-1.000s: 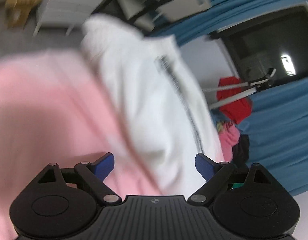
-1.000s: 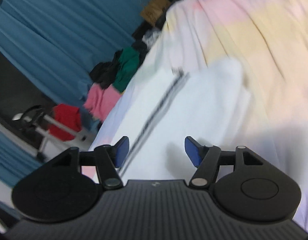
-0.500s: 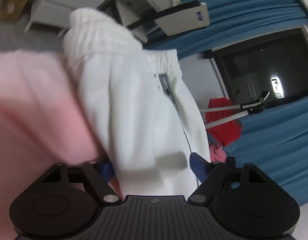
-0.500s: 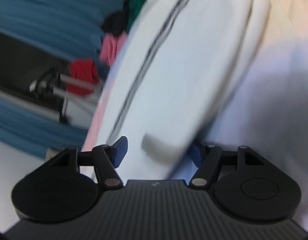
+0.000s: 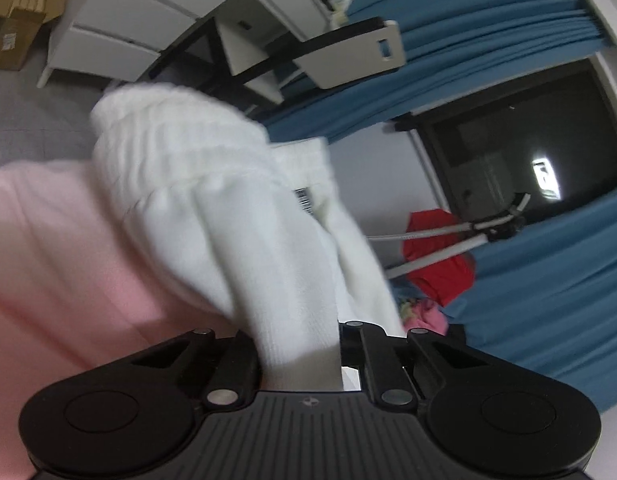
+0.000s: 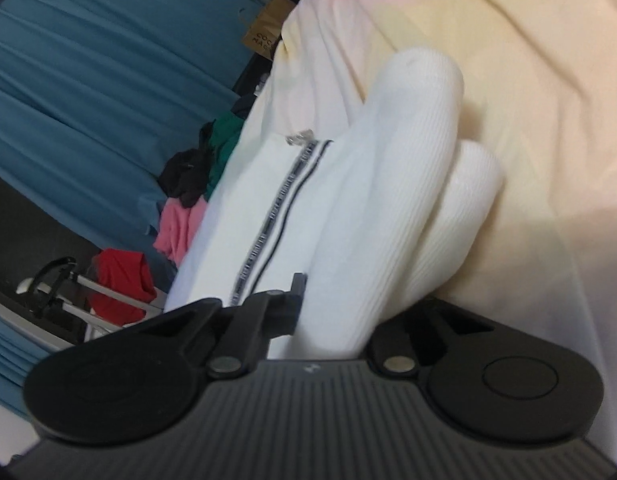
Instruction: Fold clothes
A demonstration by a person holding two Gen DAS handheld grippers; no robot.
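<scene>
Left gripper (image 5: 300,344) clamped on white garment (image 5: 236,216), bunched over pink sheet (image 5: 48,248). Right gripper (image 6: 332,304) clamped on the same garment (image 6: 368,200), probably near its striped seam; motion blur. 0.5 s ago both sets of jaws stood apart around the fabric. No containers visible.

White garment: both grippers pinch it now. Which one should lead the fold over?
Probably left. The left gripper is shut on the white garment near its gathered elastic edge, lifted off the pink sheet. The right gripper clamps rolled folds.
</scene>
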